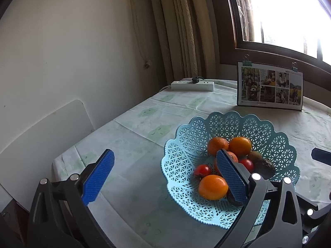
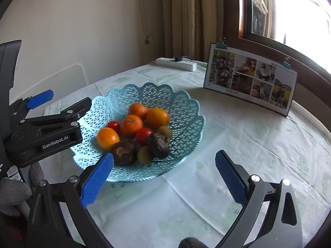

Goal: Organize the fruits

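All the fruit sits in the blue basket [image 2: 186, 111] on the table [image 2: 258, 144] — ahead and left of the right hand-held gripper [image 2: 163, 177], ahead and right of the left hand-held gripper [image 1: 165, 175], which looks nearer. Both stand wide apart, empty.

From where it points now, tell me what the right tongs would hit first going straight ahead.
Probably bare tablecloth just right of the blue basket; the right tongs are open and empty. Depth is unclear, so the basket rim might be grazed.
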`<state>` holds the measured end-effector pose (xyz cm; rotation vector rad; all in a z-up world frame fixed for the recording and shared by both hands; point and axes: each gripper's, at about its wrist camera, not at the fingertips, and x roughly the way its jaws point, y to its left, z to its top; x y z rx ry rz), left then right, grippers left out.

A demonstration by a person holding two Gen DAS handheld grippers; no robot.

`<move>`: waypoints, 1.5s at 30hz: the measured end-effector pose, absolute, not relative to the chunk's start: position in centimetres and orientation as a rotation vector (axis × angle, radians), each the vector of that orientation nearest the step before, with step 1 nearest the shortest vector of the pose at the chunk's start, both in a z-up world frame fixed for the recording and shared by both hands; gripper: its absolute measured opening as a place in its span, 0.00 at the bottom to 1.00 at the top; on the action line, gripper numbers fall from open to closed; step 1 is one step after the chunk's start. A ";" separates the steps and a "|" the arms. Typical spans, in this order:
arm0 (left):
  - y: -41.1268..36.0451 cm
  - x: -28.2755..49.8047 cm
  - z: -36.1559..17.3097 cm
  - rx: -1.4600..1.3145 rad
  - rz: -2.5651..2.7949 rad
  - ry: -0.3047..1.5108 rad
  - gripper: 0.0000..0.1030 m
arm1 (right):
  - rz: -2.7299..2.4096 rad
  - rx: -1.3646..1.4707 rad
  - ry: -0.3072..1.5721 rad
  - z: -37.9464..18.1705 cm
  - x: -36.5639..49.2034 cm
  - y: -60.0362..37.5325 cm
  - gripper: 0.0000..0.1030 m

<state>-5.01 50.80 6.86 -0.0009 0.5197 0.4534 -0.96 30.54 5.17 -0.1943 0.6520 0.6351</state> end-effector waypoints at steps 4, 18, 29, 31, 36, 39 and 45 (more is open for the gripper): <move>50.7 -5.4 6.8 0.031 0.471 0.518 0.97 | 0.640 -0.187 0.682 4.9 -0.8 30.6 0.95; 50.5 -6.2 6.2 0.079 0.473 0.546 0.97 | 0.639 -0.206 0.678 5.0 -0.6 30.8 0.95; 50.4 -6.2 5.9 0.083 0.474 0.556 0.97 | 0.658 -0.211 0.687 5.0 -0.3 31.4 0.95; 50.4 -6.2 5.9 0.084 0.474 0.556 0.97 | 0.669 -0.199 0.695 4.9 -0.2 31.3 0.95; 50.4 -6.2 5.9 0.083 0.474 0.556 0.97 | 0.692 -0.176 0.702 4.7 0.1 31.1 0.95; 50.3 -6.2 5.9 0.085 0.473 0.555 0.97 | 0.683 -0.182 0.695 4.7 0.2 31.0 0.95; 49.9 -6.2 5.9 0.091 0.472 0.556 0.97 | 0.658 -0.189 0.684 5.0 0.2 30.8 0.95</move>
